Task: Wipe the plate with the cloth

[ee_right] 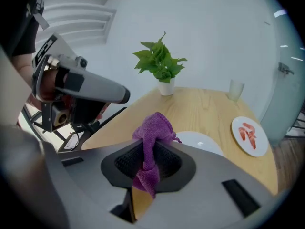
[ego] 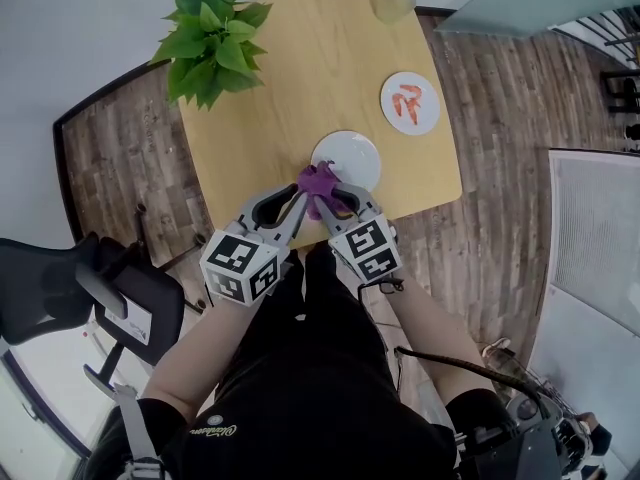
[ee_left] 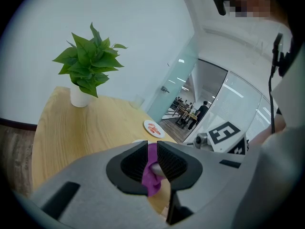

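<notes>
Purple cloth (ego: 319,180) | left gripper (ee_left: 151,151) fingers pinch it | right gripper (ee_right: 150,149) likewise | at plate (ego: 356,156) edge

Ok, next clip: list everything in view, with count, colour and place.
table: 1, light wood, centre
plant: 1, green in a white pot, table's far left corner
glass: 1, clear, table's far edge
empty plate: 1, white, table's near edge
food plate: 1, white with red pieces, table's right side
cloth: 1, purple, at the empty plate's near rim
chair: 1, black, floor at left
left hand-held gripper: 1, grey, shut on cloth
right hand-held gripper: 1, grey, shut on cloth
</notes>
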Demonstrator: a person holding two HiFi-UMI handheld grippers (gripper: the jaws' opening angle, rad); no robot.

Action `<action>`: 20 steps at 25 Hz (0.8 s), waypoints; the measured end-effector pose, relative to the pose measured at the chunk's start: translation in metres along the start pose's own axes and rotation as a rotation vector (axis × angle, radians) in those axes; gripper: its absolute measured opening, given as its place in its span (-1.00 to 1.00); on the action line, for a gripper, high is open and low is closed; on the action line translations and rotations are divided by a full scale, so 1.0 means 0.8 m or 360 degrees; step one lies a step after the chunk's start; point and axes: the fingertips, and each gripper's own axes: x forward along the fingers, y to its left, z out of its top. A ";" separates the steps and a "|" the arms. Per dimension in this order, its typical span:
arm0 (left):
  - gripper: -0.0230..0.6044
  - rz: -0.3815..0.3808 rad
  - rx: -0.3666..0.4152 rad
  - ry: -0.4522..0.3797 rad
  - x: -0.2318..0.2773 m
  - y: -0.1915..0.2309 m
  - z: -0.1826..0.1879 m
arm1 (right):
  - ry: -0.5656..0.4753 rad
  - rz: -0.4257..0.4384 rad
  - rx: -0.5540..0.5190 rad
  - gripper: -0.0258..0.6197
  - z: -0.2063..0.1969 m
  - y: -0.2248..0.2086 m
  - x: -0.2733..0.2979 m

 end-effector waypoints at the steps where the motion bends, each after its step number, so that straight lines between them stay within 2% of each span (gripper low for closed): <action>1: -0.74 -0.0003 0.0002 -0.0002 0.000 -0.001 0.000 | -0.0026 -0.0034 -0.0004 -0.75 0.009 -0.013 -0.003; 4: -0.74 -0.0002 0.0004 -0.0004 -0.003 -0.004 0.001 | -0.0064 -0.0152 -0.0032 -0.75 0.032 -0.060 -0.005; 9: -0.74 0.0000 0.0002 0.0008 -0.007 -0.007 -0.005 | 0.0010 -0.0265 -0.0091 -0.75 0.041 -0.111 0.007; 14: -0.74 0.0008 -0.0019 0.0016 -0.011 -0.006 -0.011 | 0.0080 -0.0243 -0.0094 -0.75 0.026 -0.104 0.021; 20: -0.75 0.0011 -0.0021 0.0009 -0.012 -0.003 -0.011 | 0.0086 -0.0163 -0.0035 -0.75 0.001 -0.063 0.008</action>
